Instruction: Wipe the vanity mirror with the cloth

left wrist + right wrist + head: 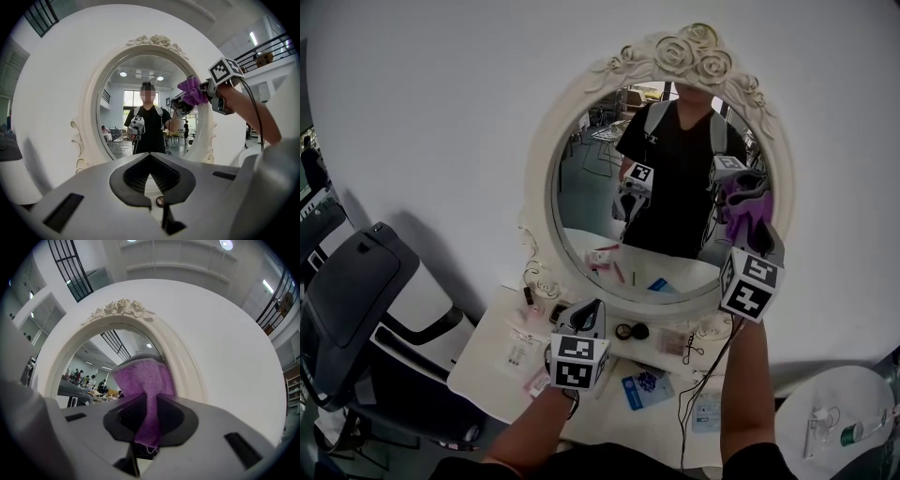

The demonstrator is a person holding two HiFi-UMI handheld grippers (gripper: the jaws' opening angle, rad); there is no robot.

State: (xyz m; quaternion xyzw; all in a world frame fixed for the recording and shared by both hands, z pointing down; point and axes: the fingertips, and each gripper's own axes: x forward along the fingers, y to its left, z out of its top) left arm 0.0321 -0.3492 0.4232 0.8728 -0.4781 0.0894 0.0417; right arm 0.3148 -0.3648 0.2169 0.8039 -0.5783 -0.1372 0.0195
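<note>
Right gripper (149, 398) fingers clamped on purple cloth (143, 378), cloth against vanity mirror (591, 211) glass near its right rim, left gripper (150, 157) fingers closed together, empty, low before mirror's bottom rim

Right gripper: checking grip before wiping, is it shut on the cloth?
Shut on the cloth: the right gripper pinches the purple fabric between its jaws.
</note>
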